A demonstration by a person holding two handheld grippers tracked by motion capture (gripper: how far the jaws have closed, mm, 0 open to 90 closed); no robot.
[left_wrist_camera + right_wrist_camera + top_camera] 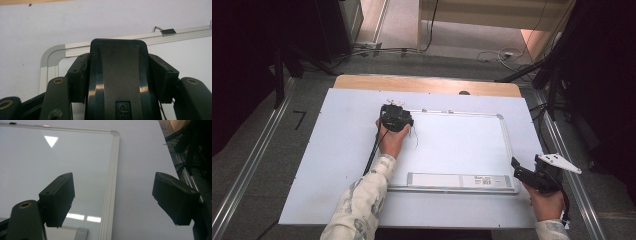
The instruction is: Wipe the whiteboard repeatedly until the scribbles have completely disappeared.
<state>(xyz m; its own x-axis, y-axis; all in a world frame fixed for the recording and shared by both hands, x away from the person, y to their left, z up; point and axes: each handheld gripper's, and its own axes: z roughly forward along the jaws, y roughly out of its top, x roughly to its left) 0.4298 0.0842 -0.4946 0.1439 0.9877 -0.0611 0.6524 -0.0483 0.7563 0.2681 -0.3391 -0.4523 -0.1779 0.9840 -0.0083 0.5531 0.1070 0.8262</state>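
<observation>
At the bottom right of the high view the right tongs [518, 166] hover with their jaws wide apart and nothing between them, just off the lower right corner of the whiteboard [462, 150]; in the right gripper view the board's pale frame runs up between the two pads. Farther up, left of centre, the left tongs [396, 117] are clamped on a black eraser [117, 75], which sits at the board's upper left corner. The left gripper view looks along the eraser's back, pads pressed on both its sides, the rounded corner of the frame just beyond. The step in hand looks like wiping the board. To do it well, I would keep the eraser flat on the surface, sweep in overlapping strokes along the frame, and let the right tongs steady the lower right edge so the board does not slide. A small clip [168, 32] sits on the top rail. The board lies on a pale sheet covering the counter [337, 165], whose wooden far edge shows. Beyond are grey floor, cables and dark stands.
</observation>
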